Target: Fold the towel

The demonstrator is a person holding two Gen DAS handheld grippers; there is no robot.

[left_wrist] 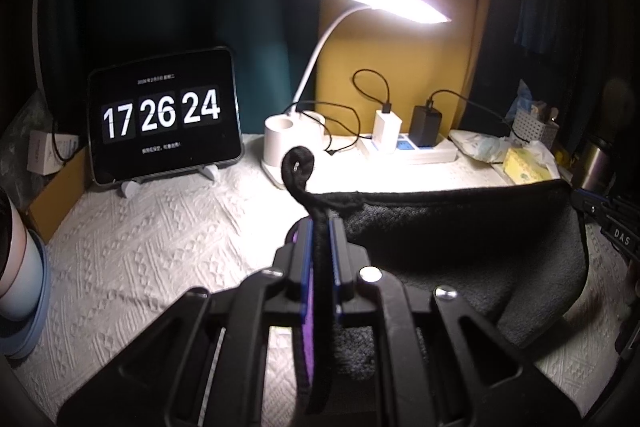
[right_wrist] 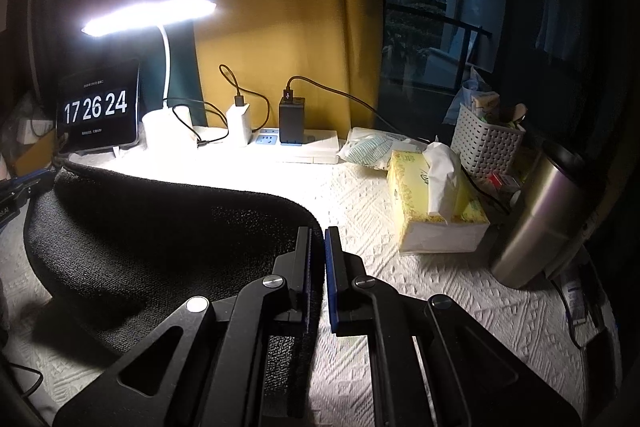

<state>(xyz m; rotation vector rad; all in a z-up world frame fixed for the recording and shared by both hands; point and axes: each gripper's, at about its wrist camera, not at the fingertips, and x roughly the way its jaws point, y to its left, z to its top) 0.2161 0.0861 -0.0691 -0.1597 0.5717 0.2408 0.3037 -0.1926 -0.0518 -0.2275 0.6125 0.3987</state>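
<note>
The towel (left_wrist: 460, 239) is dark grey and knitted. It hangs above a white textured tablecloth (left_wrist: 152, 247), held up by two corners. My left gripper (left_wrist: 320, 223) is shut on the towel's left corner, whose curled tip (left_wrist: 298, 163) sticks up past the fingertips. The right gripper shows at the right edge of the left wrist view (left_wrist: 600, 211). In the right wrist view my right gripper (right_wrist: 318, 235) is shut on the towel's (right_wrist: 160, 235) right corner. The cloth sags between the two grippers, and its top edge runs left toward the left gripper (right_wrist: 16, 195).
At the back stand a tablet clock (left_wrist: 164, 115), a lit white desk lamp (left_wrist: 288, 143) and a power strip with chargers (left_wrist: 408, 143). At the right are a tissue box (right_wrist: 432, 203), a white basket (right_wrist: 484, 143) and a steel flask (right_wrist: 540, 215). A cup stack (left_wrist: 20, 279) is at the left.
</note>
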